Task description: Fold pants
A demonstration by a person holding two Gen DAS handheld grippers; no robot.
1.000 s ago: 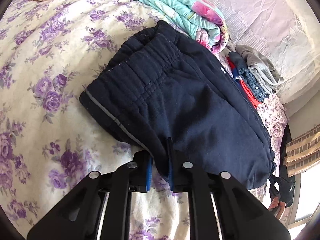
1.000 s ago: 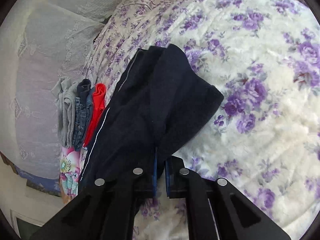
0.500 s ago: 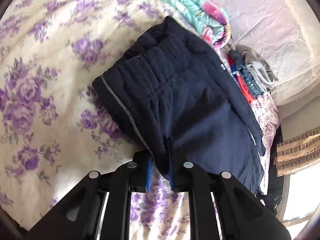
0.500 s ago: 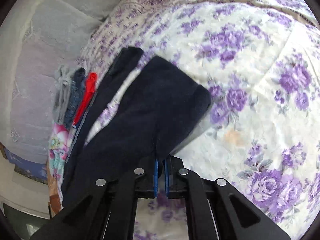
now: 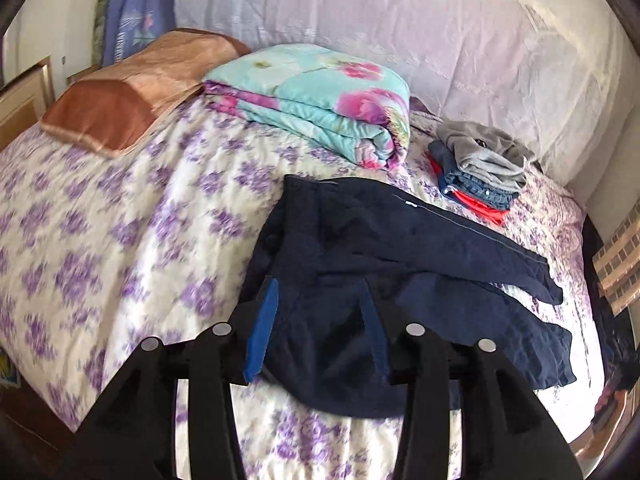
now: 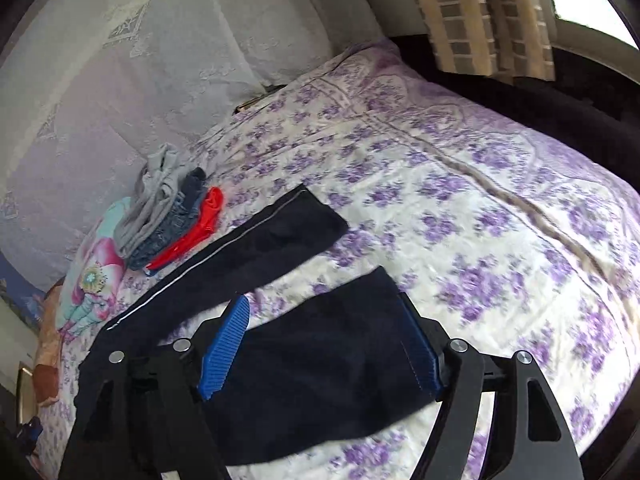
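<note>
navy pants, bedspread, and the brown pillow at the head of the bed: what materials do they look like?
Navy pants: soft matte knit, probably cotton fleece; they drape limply, with a pale side stripe.
Bedspread: quilted cotton-like fabric, matte, printed purple flowers, puckered stitching.
Brown pillow: satin-like cover, judging by its sheen; the fibre can't be told.

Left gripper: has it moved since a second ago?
Yes. The left gripper has risen and drawn back from the navy pants; the floral bedspread looks farther below, and its jaws have just been opening, releasing the cloth.
</note>
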